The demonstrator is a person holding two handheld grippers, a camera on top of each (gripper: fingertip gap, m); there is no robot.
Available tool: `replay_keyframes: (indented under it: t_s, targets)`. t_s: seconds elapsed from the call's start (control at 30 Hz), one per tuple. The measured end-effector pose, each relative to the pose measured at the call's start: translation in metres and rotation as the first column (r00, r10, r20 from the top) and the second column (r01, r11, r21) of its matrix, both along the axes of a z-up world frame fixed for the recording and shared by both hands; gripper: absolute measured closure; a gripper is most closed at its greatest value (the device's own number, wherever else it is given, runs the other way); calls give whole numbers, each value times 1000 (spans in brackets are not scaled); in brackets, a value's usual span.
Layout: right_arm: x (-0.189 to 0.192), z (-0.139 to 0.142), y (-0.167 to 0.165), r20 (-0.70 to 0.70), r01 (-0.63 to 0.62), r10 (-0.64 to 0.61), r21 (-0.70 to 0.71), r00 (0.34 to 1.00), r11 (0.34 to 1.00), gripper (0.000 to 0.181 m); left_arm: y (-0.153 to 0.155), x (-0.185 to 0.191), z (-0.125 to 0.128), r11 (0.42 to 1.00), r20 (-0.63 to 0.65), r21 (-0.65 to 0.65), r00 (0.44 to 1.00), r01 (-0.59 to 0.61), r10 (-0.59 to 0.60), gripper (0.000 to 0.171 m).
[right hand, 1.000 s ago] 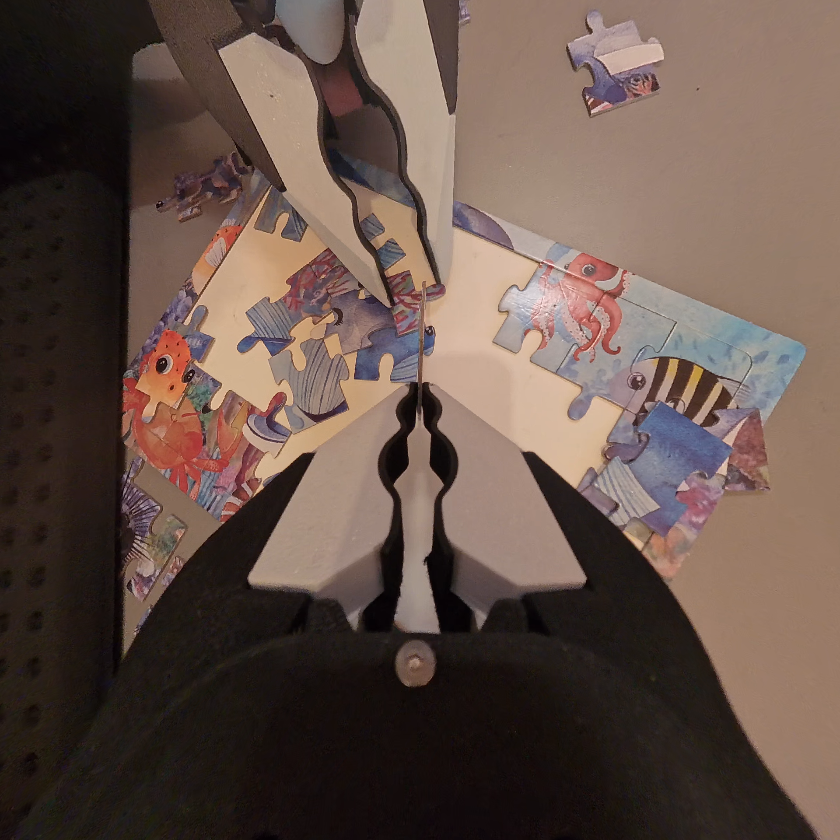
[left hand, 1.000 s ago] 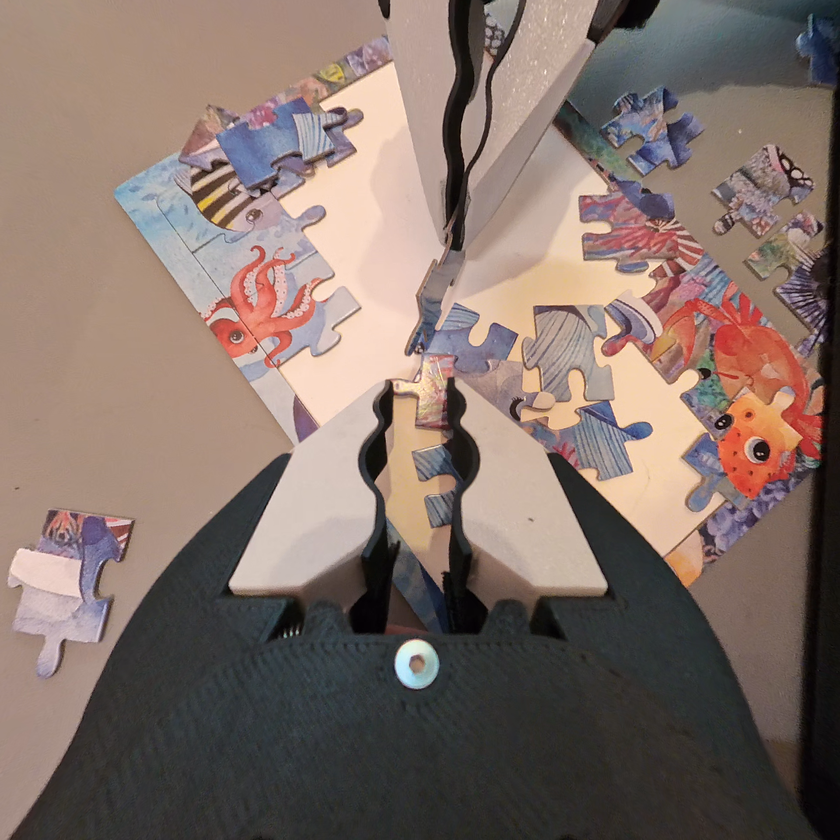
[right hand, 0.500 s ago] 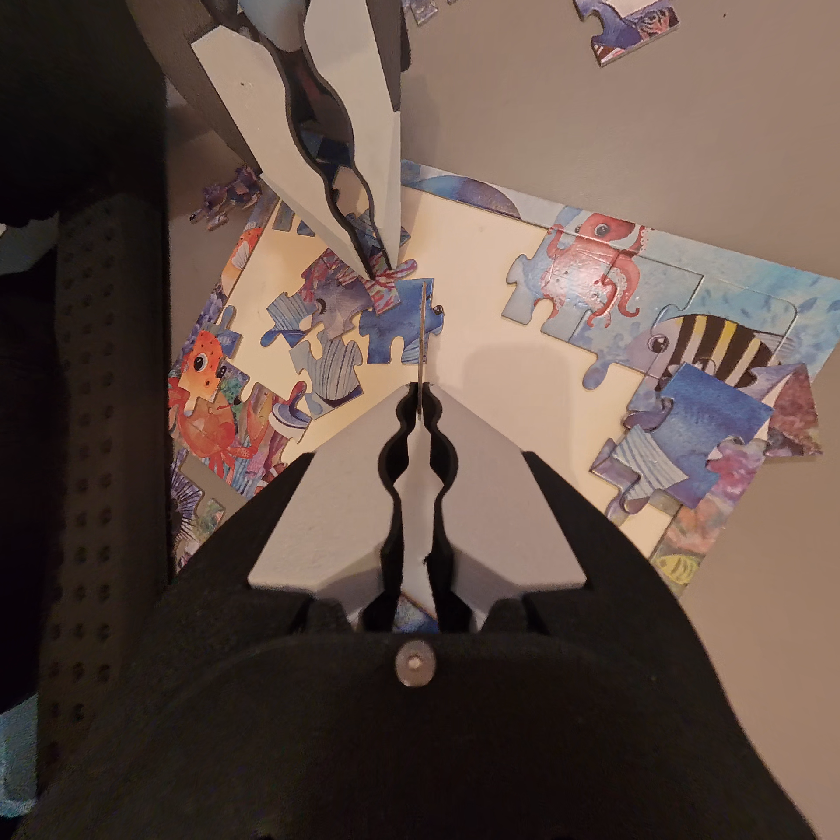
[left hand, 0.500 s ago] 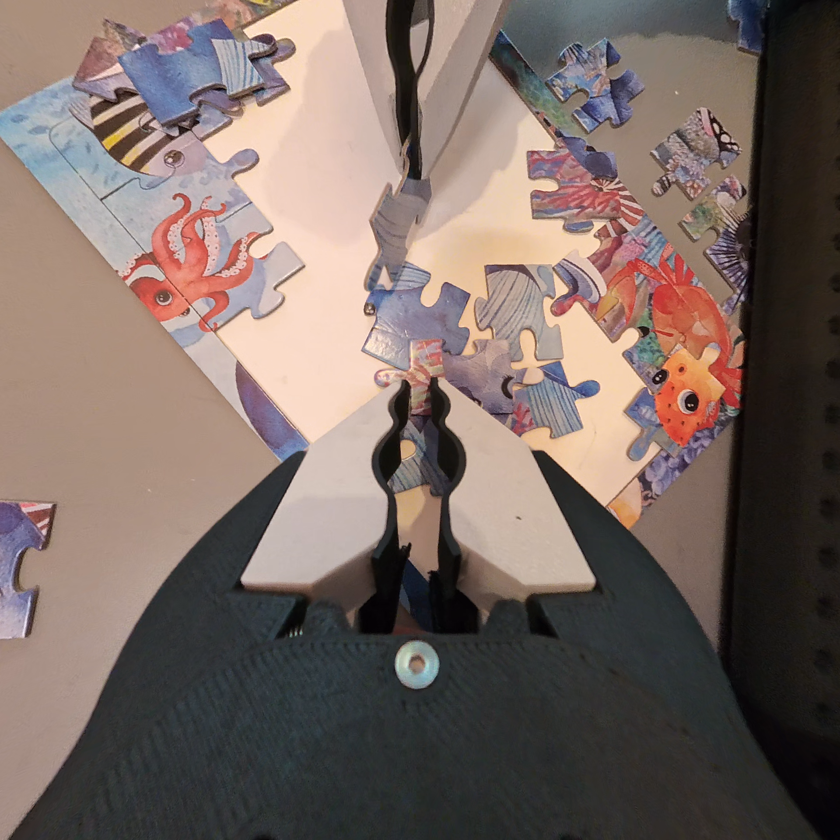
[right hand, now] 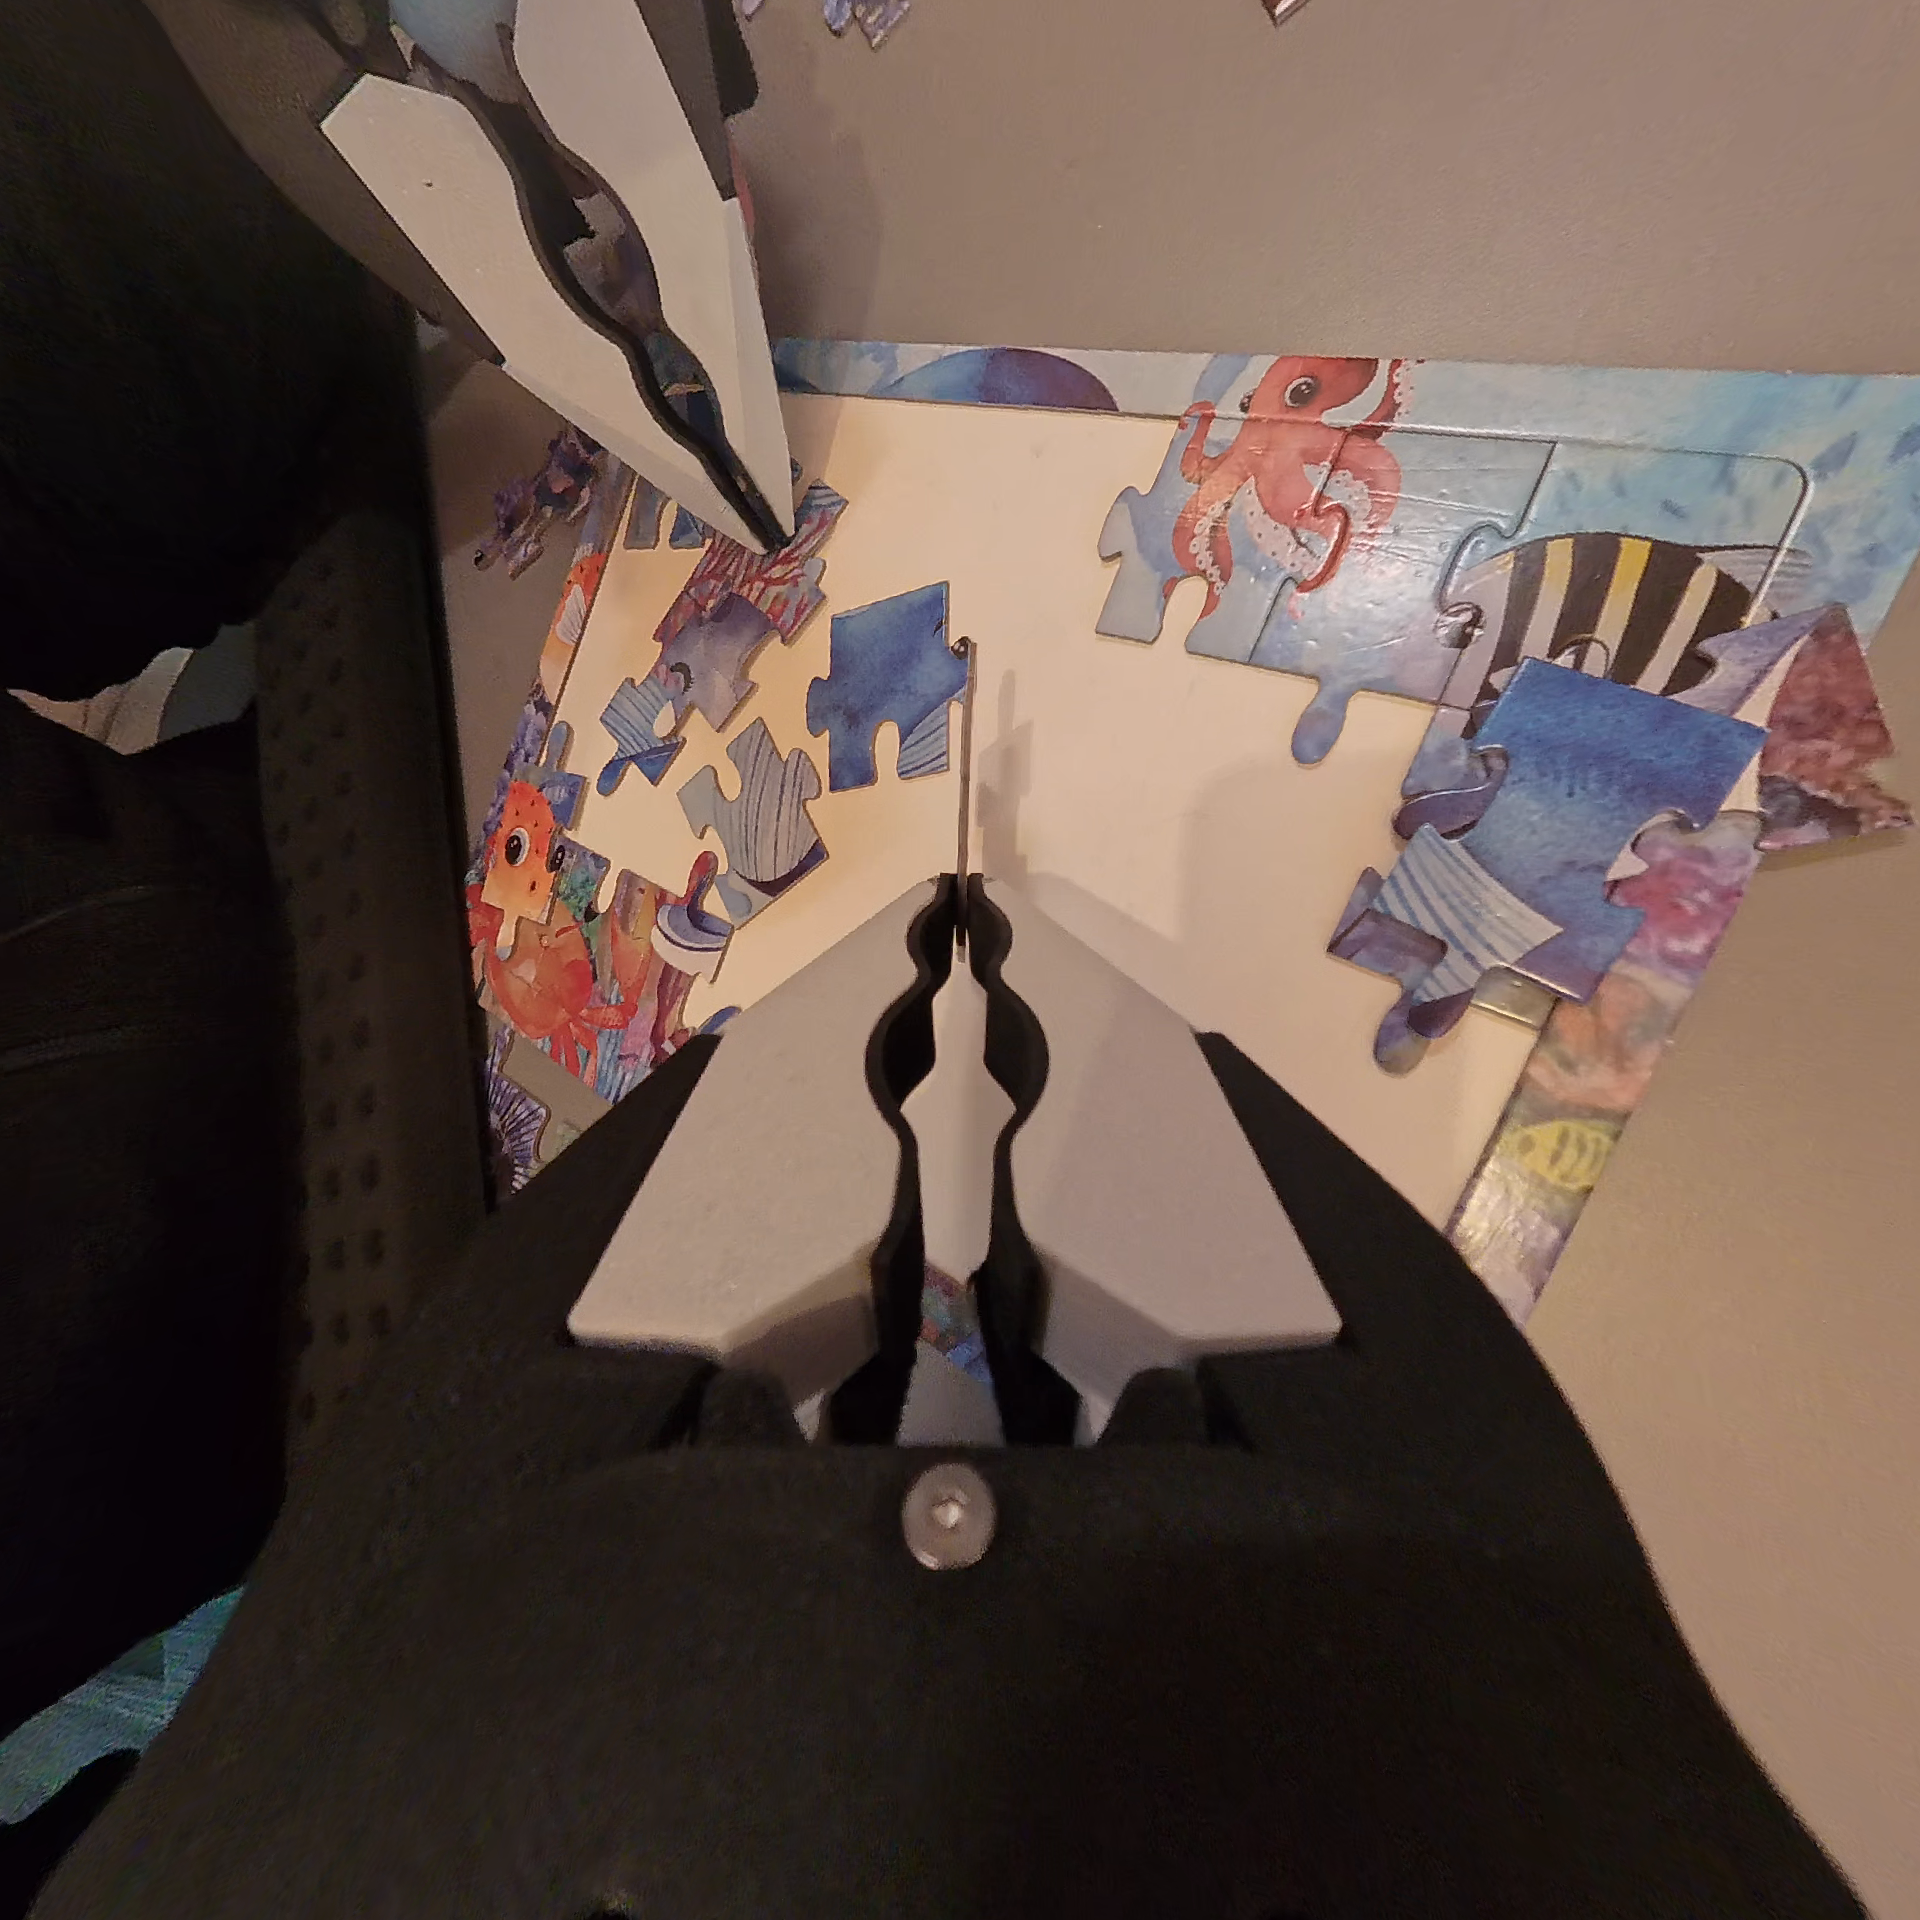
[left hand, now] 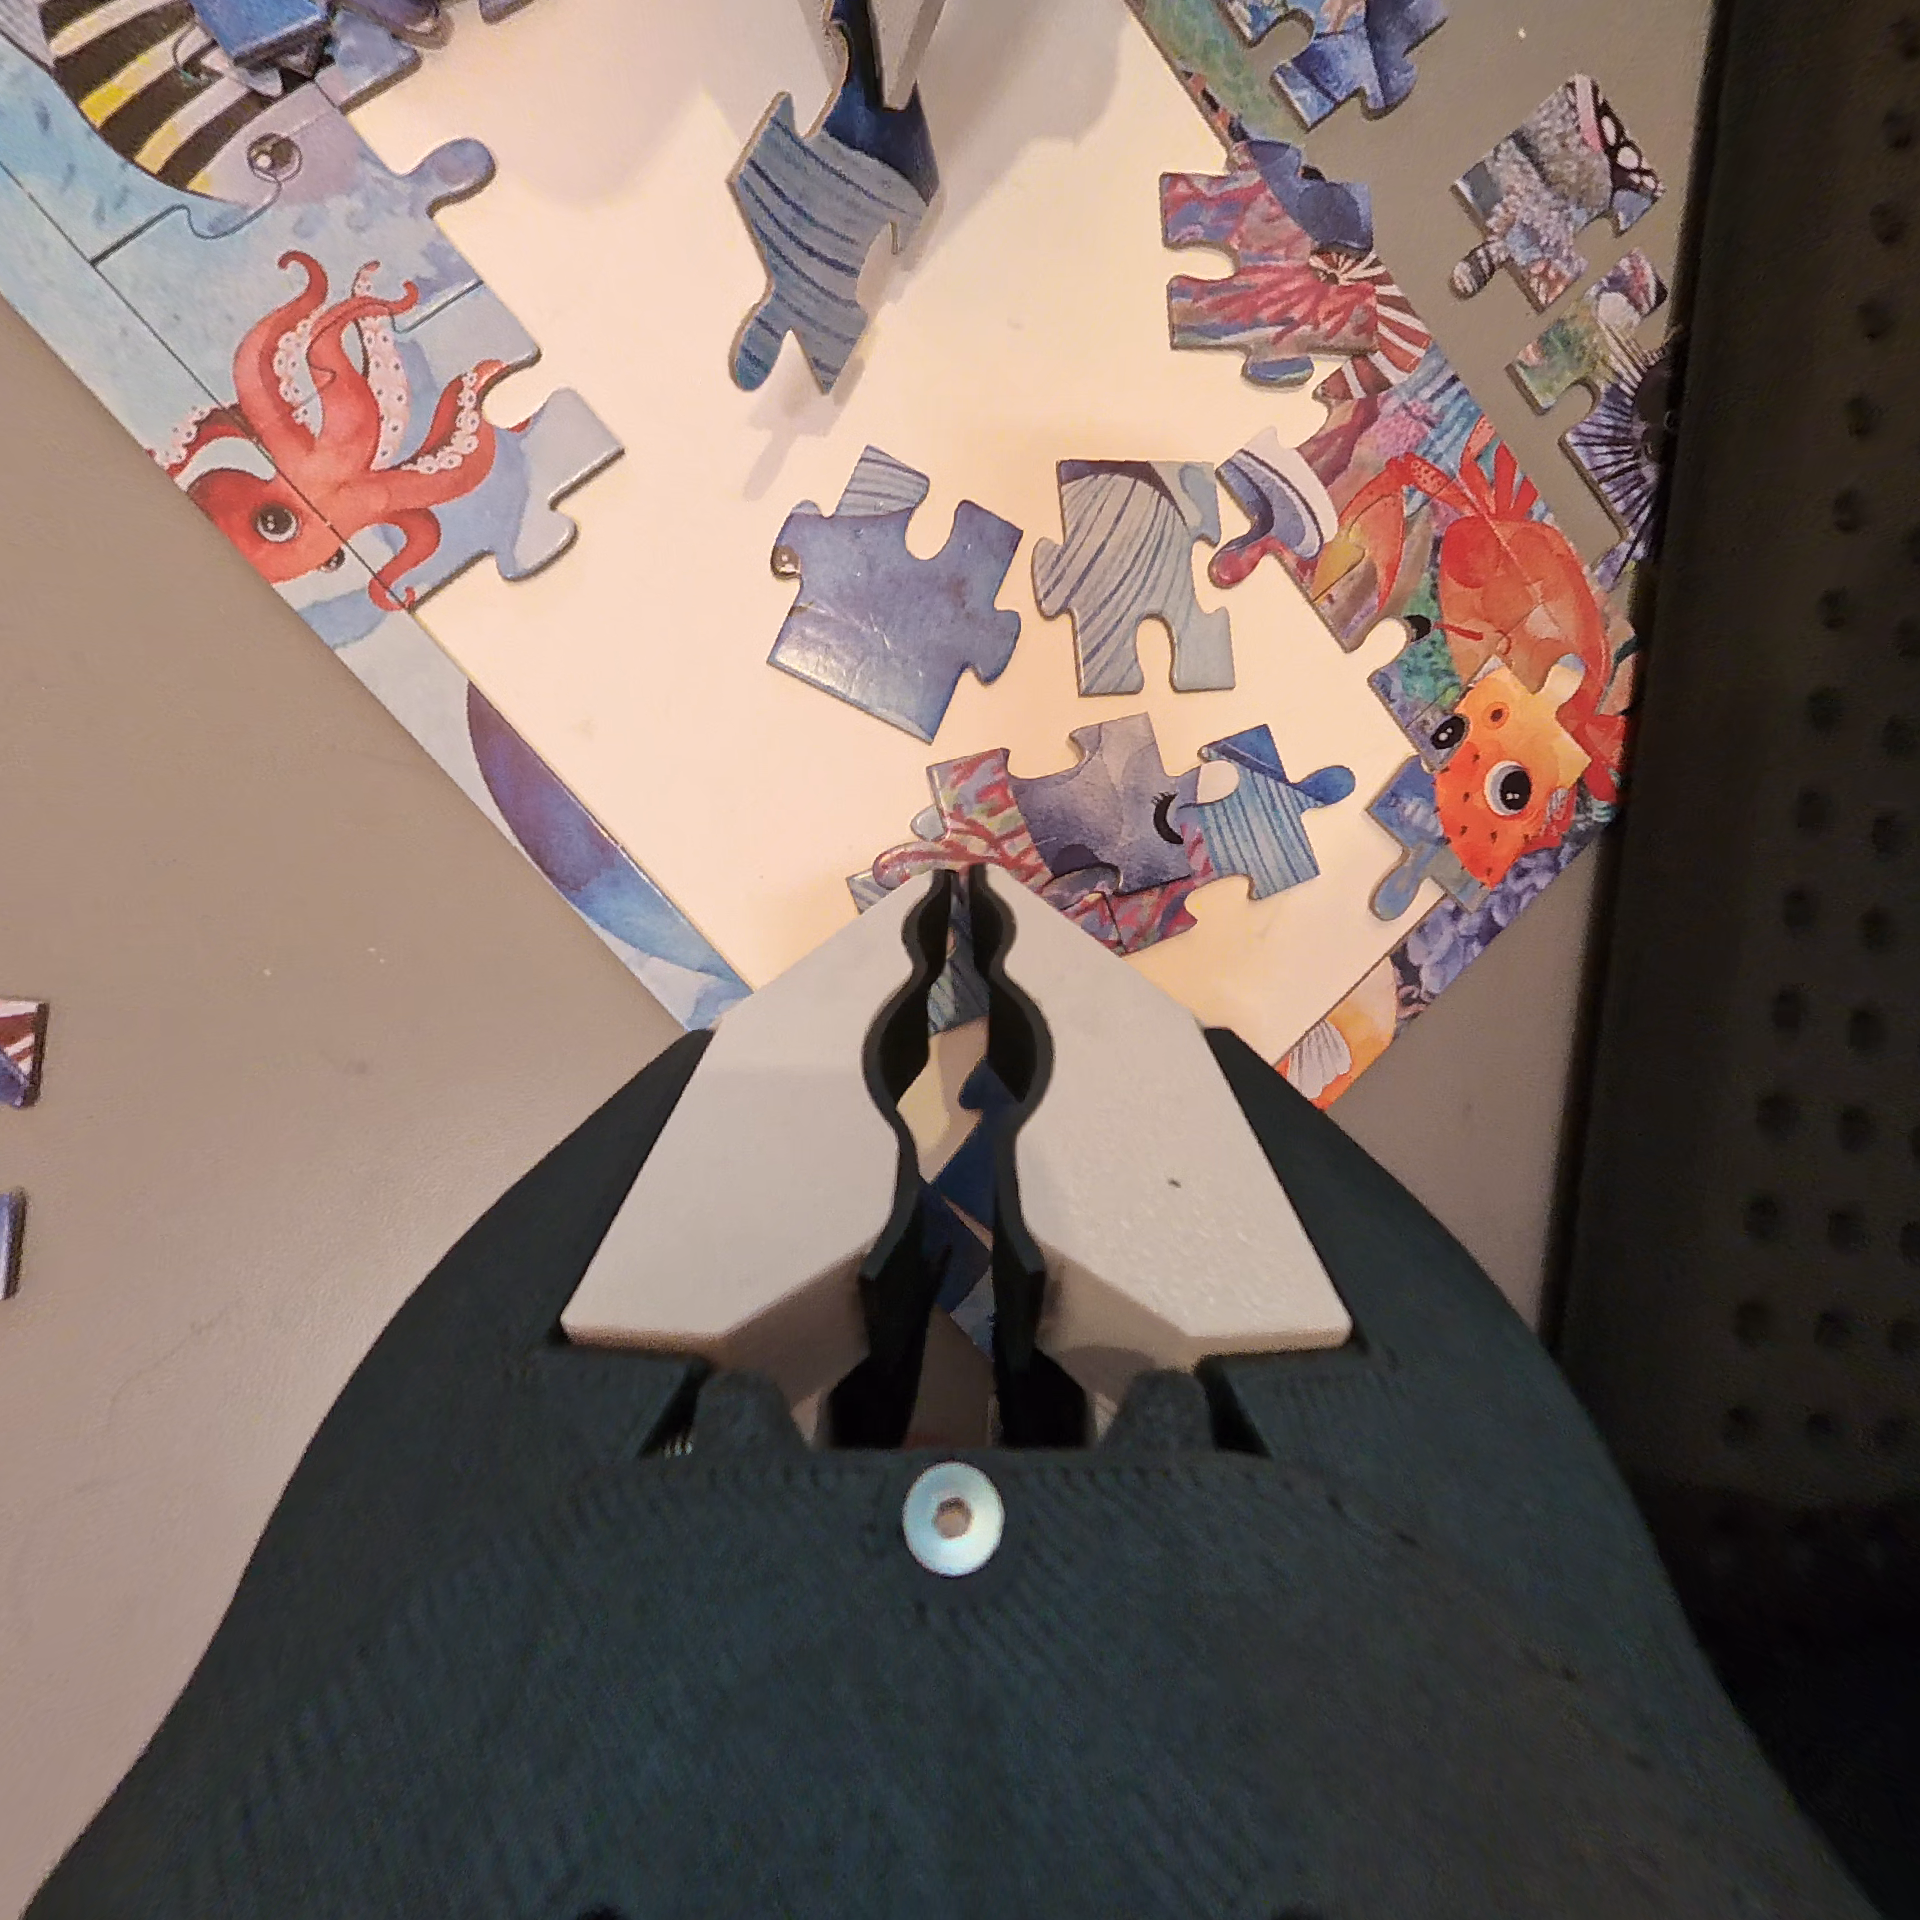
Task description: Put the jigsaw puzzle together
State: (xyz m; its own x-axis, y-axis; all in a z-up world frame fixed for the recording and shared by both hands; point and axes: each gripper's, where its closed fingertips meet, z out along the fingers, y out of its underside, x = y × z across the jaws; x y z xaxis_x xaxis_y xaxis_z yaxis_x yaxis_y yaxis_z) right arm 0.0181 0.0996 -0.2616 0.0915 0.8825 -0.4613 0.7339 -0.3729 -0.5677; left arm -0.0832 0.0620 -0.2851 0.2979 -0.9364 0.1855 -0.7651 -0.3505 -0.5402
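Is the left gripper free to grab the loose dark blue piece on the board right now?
Probably not yet: the left gripper looks shut on a coral-patterned piece. The dark blue piece lies flat, uncovered, just ahead.

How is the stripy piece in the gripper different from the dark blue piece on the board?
The stripy piece hangs on edge, pinched by the right gripper; the blue piece lies flat on the board. The stripy piece is mostly pale with blue lines; the blue piece is mostly dark blue. Both are loose, unjoined.

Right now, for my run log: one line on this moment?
right gripper: shut on blue striped piece | left gripper: shut, at coral piece | puzzle tray: unfinished
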Motion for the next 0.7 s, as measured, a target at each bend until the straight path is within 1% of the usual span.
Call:
replay_keyframes:
  t_s: [0.07,0.23,0.3,0.47,0.53,0.7]
  targets:
    - [1,0,-2,0,-11,11,-9,1000,1000,181,2,3,2,1000,5,25,1000,6,-6,163]
    - [3,0,-11,2,-50,51,-31,999,998,181,-2,20,17,997,76,62,996,48,-53,146]
    - [3,-1,-13,6,-58,59,-38,998,998,181,-5,26,19,994,78,76,994,73,-79,140]
    - [4,-3,-15,15,-65,66,-53,998,996,181,-13,37,10,988,34,79,990,136,-138,135]
    - [4,-4,-13,16,-56,57,-57,998,997,181,-16,39,7,986,22,74,988,150,-152,132]
    - [6,-9,-5,42,-5,8,-67,999,998,181,-19,40,3,985,7,60,987,163,-163,133]
